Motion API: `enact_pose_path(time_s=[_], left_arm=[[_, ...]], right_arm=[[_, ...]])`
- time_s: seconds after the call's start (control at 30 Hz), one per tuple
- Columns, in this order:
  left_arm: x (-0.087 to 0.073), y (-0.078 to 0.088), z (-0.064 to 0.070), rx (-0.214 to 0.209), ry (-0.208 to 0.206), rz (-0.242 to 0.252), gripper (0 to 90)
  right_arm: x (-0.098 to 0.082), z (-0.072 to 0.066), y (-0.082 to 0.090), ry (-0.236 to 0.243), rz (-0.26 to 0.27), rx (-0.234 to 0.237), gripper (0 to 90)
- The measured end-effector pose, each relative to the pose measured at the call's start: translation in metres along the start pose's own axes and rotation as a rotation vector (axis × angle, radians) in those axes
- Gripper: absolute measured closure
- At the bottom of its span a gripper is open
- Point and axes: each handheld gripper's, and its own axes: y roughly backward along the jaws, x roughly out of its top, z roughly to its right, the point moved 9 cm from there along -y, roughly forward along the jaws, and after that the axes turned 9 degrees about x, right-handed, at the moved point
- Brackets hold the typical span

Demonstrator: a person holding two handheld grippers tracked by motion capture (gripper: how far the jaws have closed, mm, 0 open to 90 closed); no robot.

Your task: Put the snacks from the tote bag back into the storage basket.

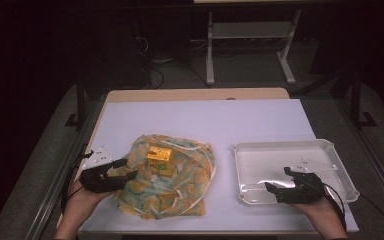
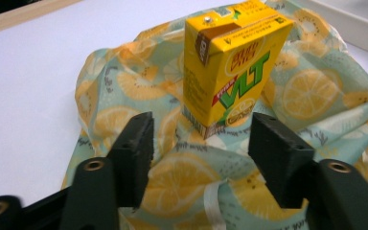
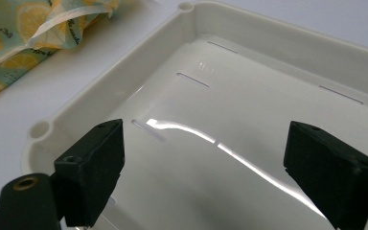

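Note:
A yellow juice carton [image 1: 160,159] [image 2: 230,62] stands upright on a lemon-print cloth bag [image 1: 167,175] [image 2: 311,96] spread flat on the table. My left gripper [image 1: 122,169] [image 2: 203,160] sits at the bag's left edge, open, its jaws pointing at the carton from a short way off. My right gripper [image 1: 277,186] [image 3: 206,167] hovers open over the front part of a white plastic tray [image 1: 245,150] [image 3: 91,100], with nothing between its jaws. The tray holds nothing that I can see.
A white mat [image 1: 205,120] covers the wooden table [image 1: 195,94]. A corner of the bag [image 3: 24,33] lies left of the tray. Behind the table are a desk frame [image 1: 250,40] and cables on a dark floor.

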Motion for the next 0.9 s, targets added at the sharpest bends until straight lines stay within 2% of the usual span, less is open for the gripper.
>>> enact_pose_path(time_s=[0.03,0.1,0.13,0.17,0.2,0.27,0.3,0.33,0.5,0.73,0.8,0.9], left_arm=[[0.001,-0.001,-0.001,0.004,-0.016,0.001,45.9],[0.003,-0.002,-0.001,0.0,-0.003,0.008,48.0],[0.004,-0.003,-0.001,-0.005,-0.003,0.005,53.4],[0.004,-0.004,-0.001,-0.001,0.0,0.006,53.4],[0.007,-0.007,-0.001,-0.013,0.005,0.008,60.4],[0.008,-0.008,-0.002,-0.013,0.004,0.008,66.1],[0.009,-0.01,-0.002,-0.016,0.003,0.005,66.1],[0.011,-0.013,-0.002,-0.021,0.005,0.007,73.4],[0.015,-0.02,-0.002,-0.035,-0.006,-0.002,89.0],[0.017,-0.033,-0.002,-0.038,0.002,-0.014,89.6],[0.016,-0.036,-0.002,-0.038,-0.009,-0.021,89.6],[0.016,-0.039,-0.002,-0.037,0.003,-0.022,89.6]], right_arm=[[0.0,0.0,0.0,0.0,0.0,0.001,14.0],[0.0,0.0,0.0,0.0,0.0,0.001,14.0],[0.0,0.0,0.0,0.0,0.0,0.001,14.0],[0.0,0.0,0.0,0.0,0.0,0.001,14.0],[0.0,0.0,0.0,0.0,0.0,0.001,14.0],[0.0,0.0,0.0,0.0,0.0,0.001,14.0],[0.0,0.0,0.0,0.0,0.0,0.001,14.0],[0.0,-0.001,0.0,-0.001,-0.002,0.001,14.0],[0.0,-0.001,-0.001,-0.001,-0.003,0.001,14.0],[0.0,0.0,0.0,0.001,-0.002,0.001,14.0],[0.0,0.0,0.0,0.003,-0.002,0.001,14.1],[0.0,0.0,0.0,0.003,-0.003,0.001,14.1]])
